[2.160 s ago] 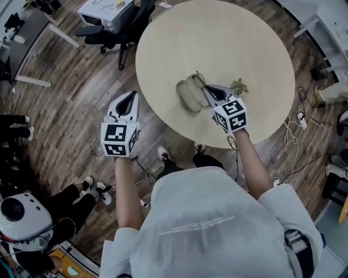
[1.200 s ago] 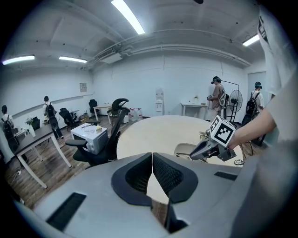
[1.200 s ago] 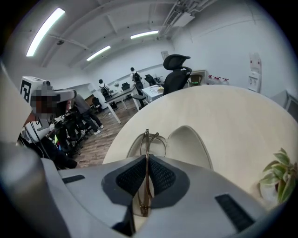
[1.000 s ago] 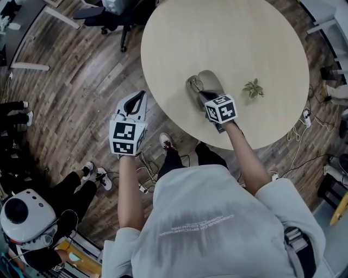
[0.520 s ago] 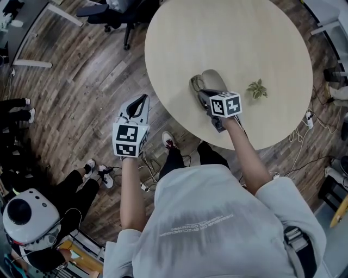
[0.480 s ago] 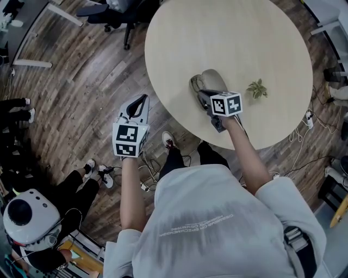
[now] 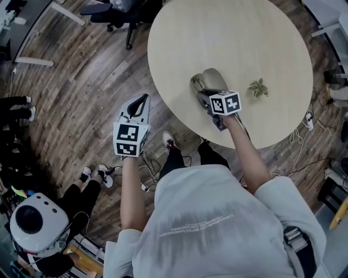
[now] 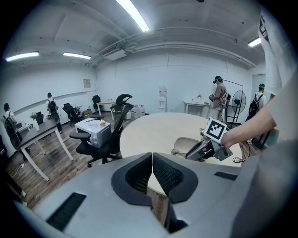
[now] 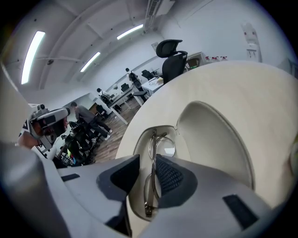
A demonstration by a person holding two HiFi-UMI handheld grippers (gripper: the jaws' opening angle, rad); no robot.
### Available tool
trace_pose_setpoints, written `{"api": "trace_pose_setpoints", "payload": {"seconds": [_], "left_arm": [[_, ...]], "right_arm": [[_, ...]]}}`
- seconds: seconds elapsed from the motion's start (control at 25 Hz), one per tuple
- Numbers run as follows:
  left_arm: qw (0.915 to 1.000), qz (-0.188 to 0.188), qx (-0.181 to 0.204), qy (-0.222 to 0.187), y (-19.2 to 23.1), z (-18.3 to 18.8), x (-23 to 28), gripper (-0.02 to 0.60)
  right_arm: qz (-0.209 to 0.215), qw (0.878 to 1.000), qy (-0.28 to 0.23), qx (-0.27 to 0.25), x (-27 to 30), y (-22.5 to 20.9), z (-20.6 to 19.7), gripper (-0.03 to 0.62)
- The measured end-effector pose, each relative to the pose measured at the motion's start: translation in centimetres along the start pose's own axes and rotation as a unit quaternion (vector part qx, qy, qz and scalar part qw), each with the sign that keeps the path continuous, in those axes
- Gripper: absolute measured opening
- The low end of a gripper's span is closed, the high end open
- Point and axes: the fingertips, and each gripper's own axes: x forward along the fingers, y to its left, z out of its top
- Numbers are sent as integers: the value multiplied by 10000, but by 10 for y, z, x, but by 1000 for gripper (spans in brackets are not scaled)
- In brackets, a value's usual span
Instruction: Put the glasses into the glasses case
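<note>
The beige glasses case [image 7: 209, 80] lies open near the round table's front edge. In the right gripper view its lid [image 9: 212, 135] stands back to the right, and the thin metal glasses [image 9: 152, 158] sit edge-up in the tray [image 9: 139, 148]. My right gripper [image 9: 148, 174] reaches down into the tray, its jaws a narrow gap apart and shut on the glasses. In the head view that gripper [image 7: 202, 96] covers the case's near half. My left gripper [image 7: 142, 100] hangs over the floor left of the table, shut and empty [image 8: 152, 160].
A small green plant sprig [image 7: 258, 87] lies on the table [image 7: 234, 32] right of the case. Black office chairs [image 7: 117, 8] stand beyond the table's left side. People stand on the wooden floor at the left, one wearing a white helmet [image 7: 30, 222]. Cables trail at the right.
My right gripper carried the glasses left from beside the sprig to the open case and lowered them into the tray. Over the last half second it barely moved. The left gripper stayed put.
</note>
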Motion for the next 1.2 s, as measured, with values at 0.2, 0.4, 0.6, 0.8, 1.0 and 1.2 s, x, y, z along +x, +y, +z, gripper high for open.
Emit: {"api": "trace_pose_setpoints", "payload": {"seconds": [0.2,0.4,0.6,0.8,1.0,1.2], "left_arm": [[9999,4,-53,-153,0,5,-12,15],[9994,-15,-2,-332,-5,13,-19,15],[9983,-22,61,-580,-1,30,-28,15],[9959,7,194,-883,0,57,-34,15],[9913,48,395,-1254,-1,91,-44,15],[9830,86,602,-1730,-7,135,-56,15]], "right_arm": [[-413,9981,-60,-444,-18,-2,12,155],[-817,9920,-389,-880,-53,-1,33,143],[-1278,9754,-1027,-1472,-107,13,74,102],[-1897,9452,-1582,-2136,-177,26,110,22],[-2267,9139,-2083,-2648,-243,49,136,2],[-2285,8905,-2680,-2880,-300,79,153,2]]}}
